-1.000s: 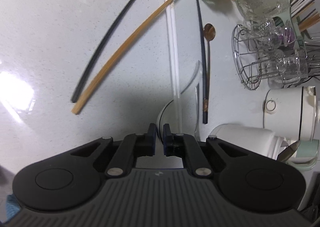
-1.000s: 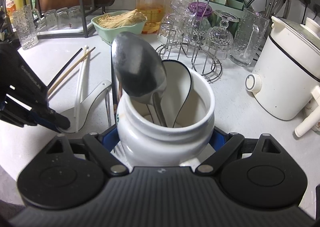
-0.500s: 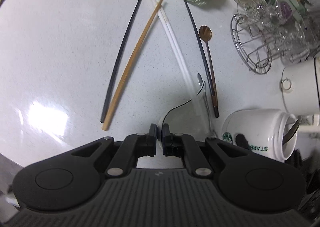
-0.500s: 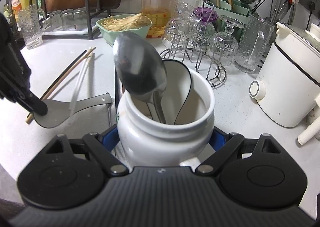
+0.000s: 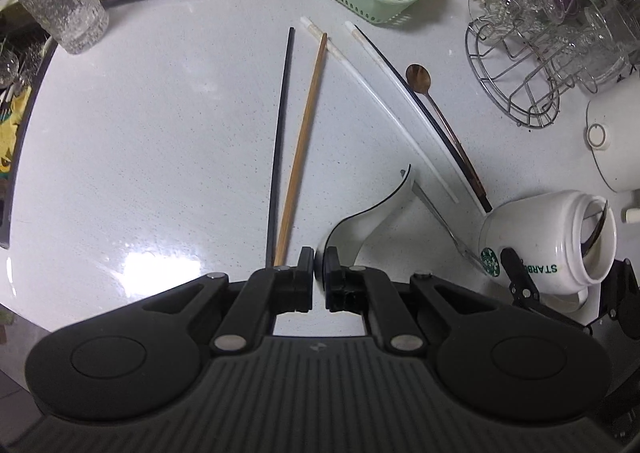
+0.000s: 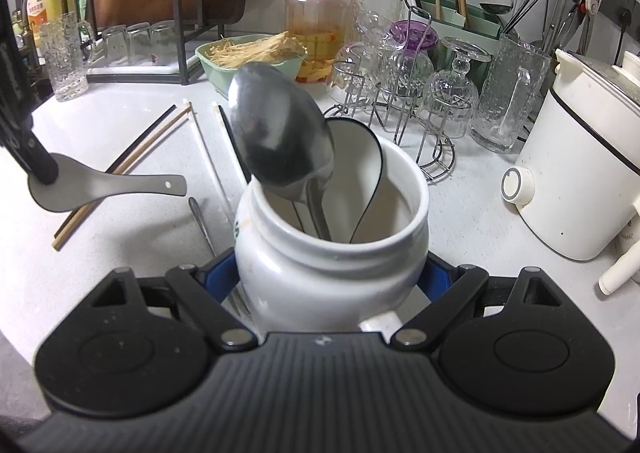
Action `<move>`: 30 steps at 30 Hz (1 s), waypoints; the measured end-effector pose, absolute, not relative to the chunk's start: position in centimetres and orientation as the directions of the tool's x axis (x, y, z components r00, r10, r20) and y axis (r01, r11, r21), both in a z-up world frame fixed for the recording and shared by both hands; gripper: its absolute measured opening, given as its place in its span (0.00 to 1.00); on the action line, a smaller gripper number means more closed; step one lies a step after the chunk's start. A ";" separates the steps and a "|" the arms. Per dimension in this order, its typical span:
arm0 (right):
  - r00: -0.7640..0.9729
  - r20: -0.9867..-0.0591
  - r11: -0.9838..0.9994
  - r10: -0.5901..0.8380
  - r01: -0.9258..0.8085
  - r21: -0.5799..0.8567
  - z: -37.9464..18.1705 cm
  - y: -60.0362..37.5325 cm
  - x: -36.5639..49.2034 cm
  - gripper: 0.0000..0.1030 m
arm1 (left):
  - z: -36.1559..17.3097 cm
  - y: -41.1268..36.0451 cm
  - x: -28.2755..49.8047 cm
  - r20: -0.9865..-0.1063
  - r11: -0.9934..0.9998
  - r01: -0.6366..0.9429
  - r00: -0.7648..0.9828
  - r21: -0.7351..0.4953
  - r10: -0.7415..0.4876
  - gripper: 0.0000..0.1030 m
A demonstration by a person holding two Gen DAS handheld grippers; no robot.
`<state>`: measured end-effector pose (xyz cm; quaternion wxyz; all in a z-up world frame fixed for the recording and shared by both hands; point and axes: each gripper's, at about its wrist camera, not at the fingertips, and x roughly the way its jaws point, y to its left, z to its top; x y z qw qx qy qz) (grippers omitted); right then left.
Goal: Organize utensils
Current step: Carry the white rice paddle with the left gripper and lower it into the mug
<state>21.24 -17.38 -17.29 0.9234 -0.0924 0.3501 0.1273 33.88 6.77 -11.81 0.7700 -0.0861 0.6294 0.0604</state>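
The left tongs (image 5: 319, 267) are clenched on the bowl end of a white soup spoon (image 5: 372, 217), which hangs clear above the bench (image 5: 160, 133) with its handle reaching out level toward the white jar (image 6: 332, 253); from the right wrist view the spoon (image 6: 104, 187) looks grey, and its handle tip has a small hole. The right tongs (image 6: 332, 277) are grasping the jar by its sides, blue pads pressed to its lower body, with the jar tilted mouth-forward. Inside the jar stand a large metal spoon (image 6: 280, 137), bowl up, and another white spoon (image 6: 356, 157) with a dark rim. In the left wrist view the jar (image 5: 548, 245) shows a green logo and lies to the right of the held spoon. On the bench lie a black chopstick (image 5: 280, 133) and a wooden chopstick (image 5: 306, 137) side by side, two white chopsticks (image 5: 384, 101) further right, then a dark chopstick (image 5: 416, 101) with a small copper-coloured spoon (image 5: 420, 77) just beside it. A fork (image 5: 444, 221) lies near the jar. Behind them are a green basket (image 5: 360, 1) of pale strands, a wire rack (image 5: 516, 93) of upturned glasses, a red-lidded jar (image 6: 318, 25) and a white cooker (image 6: 580, 181).
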 end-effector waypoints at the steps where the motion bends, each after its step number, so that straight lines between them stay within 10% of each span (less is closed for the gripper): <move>1: 0.724 -0.669 0.950 0.171 -0.301 -0.082 -17.3 -17.4 21.2 0.90 | -11.6 6.7 33.9 -0.980 0.981 -0.189 0.197 -0.050 -0.012 0.06; 30: 0.714 -0.684 0.955 0.151 -0.284 -0.085 -17.2 -15.4 21.3 0.90 | 1.8 0.3 40.9 -0.962 0.843 0.524 0.272 0.123 -0.029 0.05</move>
